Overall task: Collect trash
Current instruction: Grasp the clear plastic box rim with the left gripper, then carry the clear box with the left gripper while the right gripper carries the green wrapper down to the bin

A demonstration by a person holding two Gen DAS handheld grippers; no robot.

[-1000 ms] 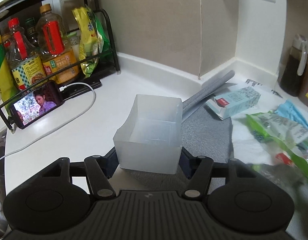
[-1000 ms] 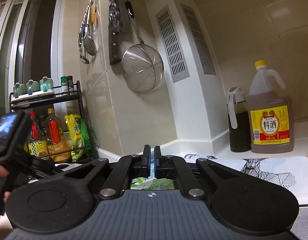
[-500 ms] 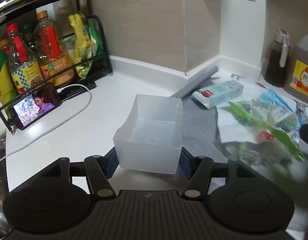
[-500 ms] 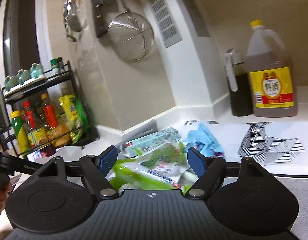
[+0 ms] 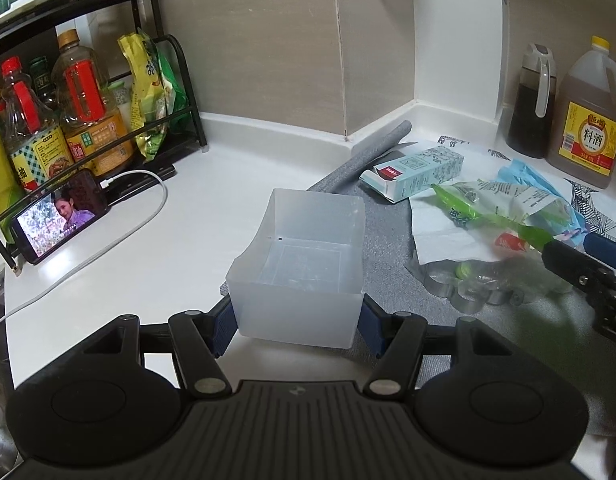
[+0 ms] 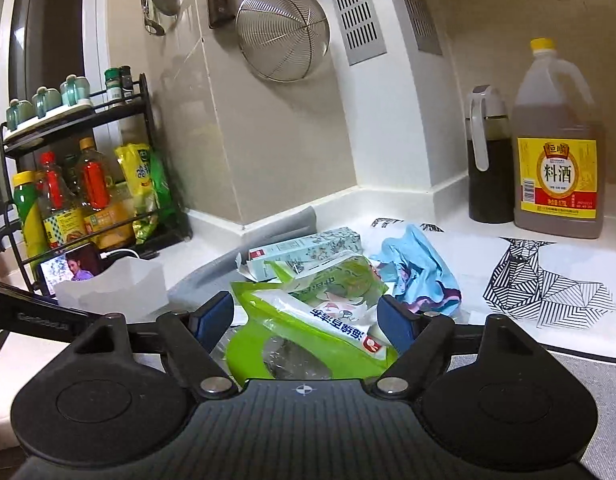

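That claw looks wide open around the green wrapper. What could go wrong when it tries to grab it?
The right claw is open around the green wrapper; the limp, slippery film may slide out. The blue wrapper sits close by and might be caught too. The translucent bin, gripped by the left claw, looks light and could tip.

Right gripper (image 5: 588, 256) cut off at left view's edge, motion-blurred. Green wrapper's (image 6: 308, 320) lower end hidden behind right gripper body. Phone (image 6: 68, 272) half hidden by bin (image 6: 116, 292).
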